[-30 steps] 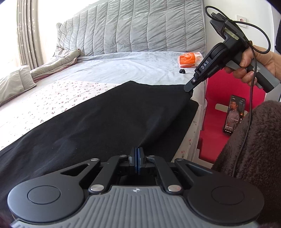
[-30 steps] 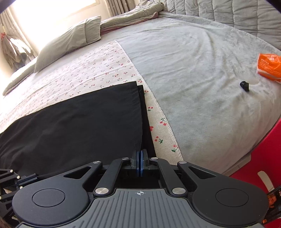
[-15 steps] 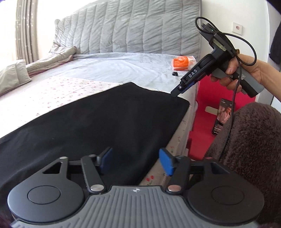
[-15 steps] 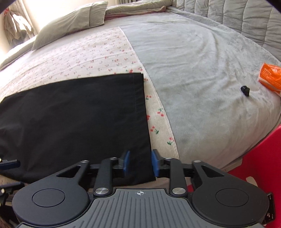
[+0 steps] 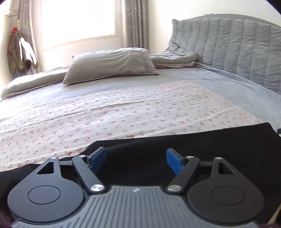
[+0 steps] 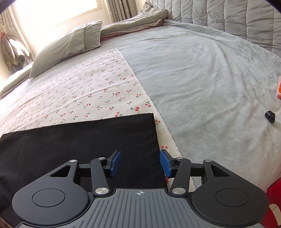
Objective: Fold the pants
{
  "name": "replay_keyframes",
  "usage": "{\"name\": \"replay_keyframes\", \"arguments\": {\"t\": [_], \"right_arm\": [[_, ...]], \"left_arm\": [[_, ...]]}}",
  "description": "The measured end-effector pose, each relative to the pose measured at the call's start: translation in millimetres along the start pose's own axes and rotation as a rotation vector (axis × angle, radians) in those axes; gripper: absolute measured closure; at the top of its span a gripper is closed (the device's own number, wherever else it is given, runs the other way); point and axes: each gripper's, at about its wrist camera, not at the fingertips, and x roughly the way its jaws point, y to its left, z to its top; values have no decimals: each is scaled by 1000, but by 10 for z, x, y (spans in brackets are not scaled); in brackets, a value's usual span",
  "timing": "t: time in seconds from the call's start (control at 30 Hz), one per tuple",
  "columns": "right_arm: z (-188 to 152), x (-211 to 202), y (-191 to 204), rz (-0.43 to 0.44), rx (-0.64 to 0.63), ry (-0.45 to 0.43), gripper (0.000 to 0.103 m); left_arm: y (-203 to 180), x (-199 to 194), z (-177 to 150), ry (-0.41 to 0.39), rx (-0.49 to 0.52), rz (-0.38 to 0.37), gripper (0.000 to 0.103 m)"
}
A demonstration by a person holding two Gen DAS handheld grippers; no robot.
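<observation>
Nearest each camera, the left gripper (image 5: 136, 160) and right gripper (image 6: 140, 164) gape wide, holding nothing, over black pants (image 6: 79, 145) lying flat on a cherry-print sheet (image 6: 87, 84) (right pads straddle the pants' edge). Farther back lies a pillow (image 5: 110, 65).

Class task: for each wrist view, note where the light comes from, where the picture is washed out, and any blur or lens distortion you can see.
Left wrist view: window blown out white, backlit pillow, cherry-print sheet slightly blurred, black pants without detail. Right wrist view: glare from upper-left window, sharper sheet, fisheye curving the grey blanket, dark corners.
</observation>
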Motion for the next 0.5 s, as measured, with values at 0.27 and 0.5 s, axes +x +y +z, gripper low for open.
{"name": "replay_keyframes", "arguments": {"t": [0.27,0.5], "right_arm": [[138,241,-52,-9,21,-40,55],[180,424,-49,-15,-11,-51,59]], "left_arm": [[736,776,174,164,-108,10,37],[916,1131,106,253,-117,-111,64]]}}
